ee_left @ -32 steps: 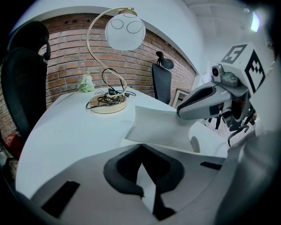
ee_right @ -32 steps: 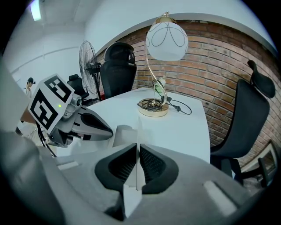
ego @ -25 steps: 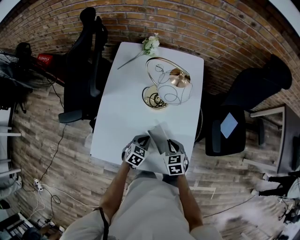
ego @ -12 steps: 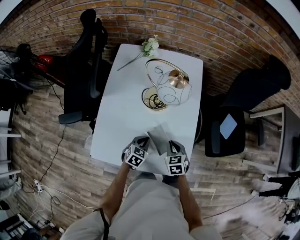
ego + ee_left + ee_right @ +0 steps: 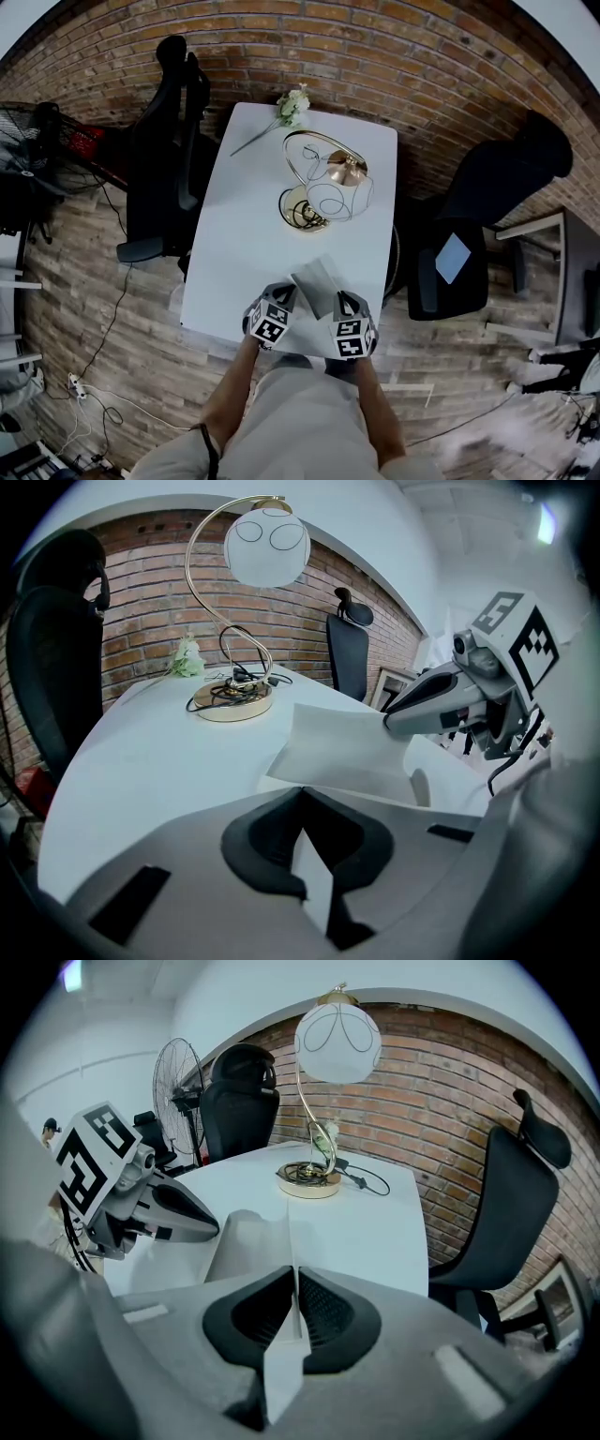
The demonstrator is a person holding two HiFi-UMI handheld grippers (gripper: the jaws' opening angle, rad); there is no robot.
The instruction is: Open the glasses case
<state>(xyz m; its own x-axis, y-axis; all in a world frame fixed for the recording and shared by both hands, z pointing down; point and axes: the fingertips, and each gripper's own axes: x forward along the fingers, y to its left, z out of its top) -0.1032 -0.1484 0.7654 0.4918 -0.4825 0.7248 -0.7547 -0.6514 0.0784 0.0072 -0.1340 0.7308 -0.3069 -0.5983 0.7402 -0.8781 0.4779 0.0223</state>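
Red brick wall (image 5: 394, 47) along the back, wood plank floor (image 5: 75, 281). White table (image 5: 234, 244) in the middle with a gold globe lamp (image 5: 323, 183) and a flower (image 5: 292, 103) on it. Black chair (image 5: 164, 159) on its left, another (image 5: 487, 197) on its right. Fan (image 5: 178, 1077) in the left corner, grey desk (image 5: 572, 272) far right.

The left half of the white surface (image 5: 234, 234) lies bare from near edge to far edge, an open lane; the lamp (image 5: 302, 208) blocks the middle right, its gold arc and globe overhanging the space above its base; a bare strip separates it from the glasses case (image 5: 317, 277) at the near edge, where the left gripper (image 5: 291, 286) and right gripper (image 5: 337, 298) crowd close together; a flower (image 5: 292, 105) lies at the far edge; a black chair (image 5: 173, 159) hems the left side, another chair (image 5: 469, 234) the right; a brick wall (image 5: 375, 56) closes the far end.
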